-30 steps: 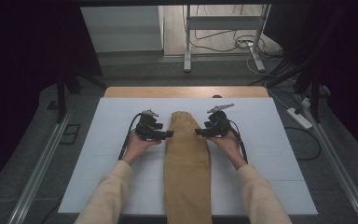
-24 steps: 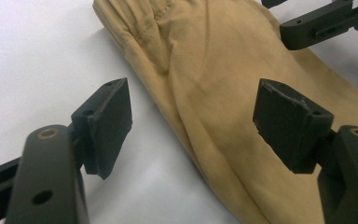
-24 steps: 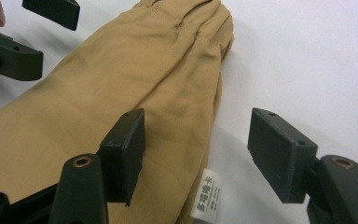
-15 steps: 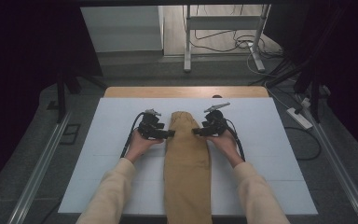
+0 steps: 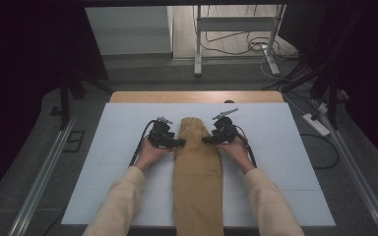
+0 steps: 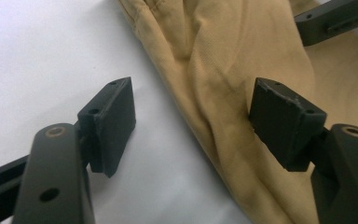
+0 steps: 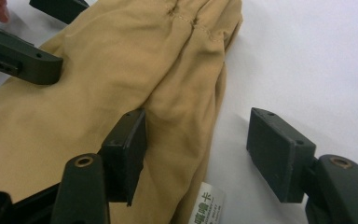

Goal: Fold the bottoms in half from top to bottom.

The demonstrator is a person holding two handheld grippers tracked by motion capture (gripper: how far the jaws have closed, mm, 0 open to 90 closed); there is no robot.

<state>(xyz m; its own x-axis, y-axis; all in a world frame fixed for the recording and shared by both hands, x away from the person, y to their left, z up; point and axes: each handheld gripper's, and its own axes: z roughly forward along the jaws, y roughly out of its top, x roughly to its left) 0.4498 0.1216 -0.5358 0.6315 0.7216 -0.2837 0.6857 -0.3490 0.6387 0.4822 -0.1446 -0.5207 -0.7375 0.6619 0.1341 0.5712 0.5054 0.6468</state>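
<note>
We hold both tongs at the edges of the tan trousers.

The tan trousers (image 5: 198, 167) lie lengthwise down the middle of the white surface (image 5: 285, 147), reaching its near edge. Our left tongs (image 5: 176, 142) have just been closing, yet stand wide astride the left cloth edge; our right tongs (image 5: 207, 140) stand wide over the right edge, beside a white label (image 7: 208, 203).

Trousers (image 5: 197, 169) on table (image 5: 285, 162), between left gripper (image 5: 176, 143) and right gripper (image 5: 207, 140).
</note>
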